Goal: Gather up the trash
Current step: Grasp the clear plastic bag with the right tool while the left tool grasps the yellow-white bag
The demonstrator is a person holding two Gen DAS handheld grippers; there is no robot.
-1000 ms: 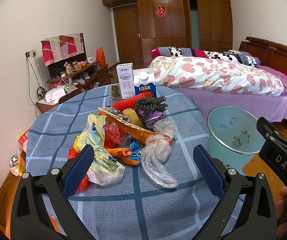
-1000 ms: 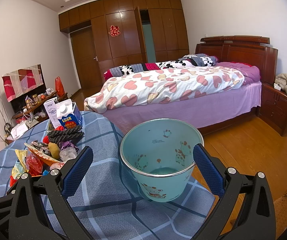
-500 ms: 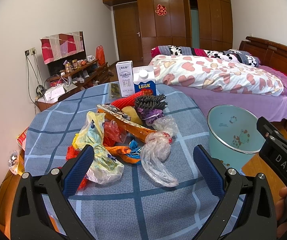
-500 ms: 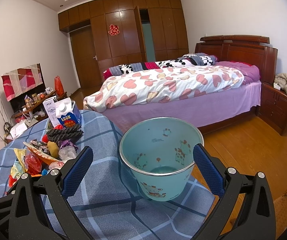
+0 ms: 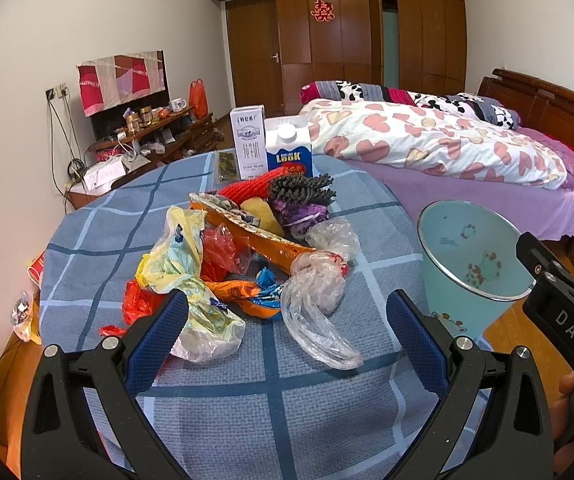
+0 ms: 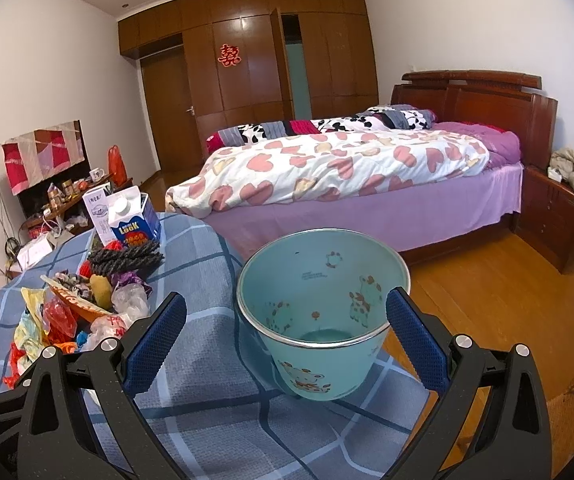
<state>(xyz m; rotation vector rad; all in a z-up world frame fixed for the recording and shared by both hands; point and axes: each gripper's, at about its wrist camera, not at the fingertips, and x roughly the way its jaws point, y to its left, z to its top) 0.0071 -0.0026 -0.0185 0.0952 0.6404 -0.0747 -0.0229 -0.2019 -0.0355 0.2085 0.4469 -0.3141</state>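
A heap of trash lies on the round table with a blue checked cloth (image 5: 271,408): a clear plastic bag (image 5: 319,304), a yellow bag (image 5: 183,276), red wrappers (image 5: 223,252), an orange wrapper (image 5: 239,292), an orange tray (image 5: 255,232). A light blue bin (image 6: 323,316) stands beside the table's right edge; it also shows in the left wrist view (image 5: 471,264). My left gripper (image 5: 283,336) is open and empty, just short of the heap. My right gripper (image 6: 285,336) is open and empty, in front of the bin.
Two milk cartons (image 5: 271,148) stand at the table's far side, with dark and red knitted items (image 5: 299,192) before them. A bed (image 6: 347,176) lies behind the bin. A cluttered low cabinet (image 5: 143,140) stands at the left wall. Wooden floor (image 6: 487,304) lies at right.
Both views have shifted only slightly; the left gripper has edged a little closer to the trash heap. Both grippers stay open and empty.
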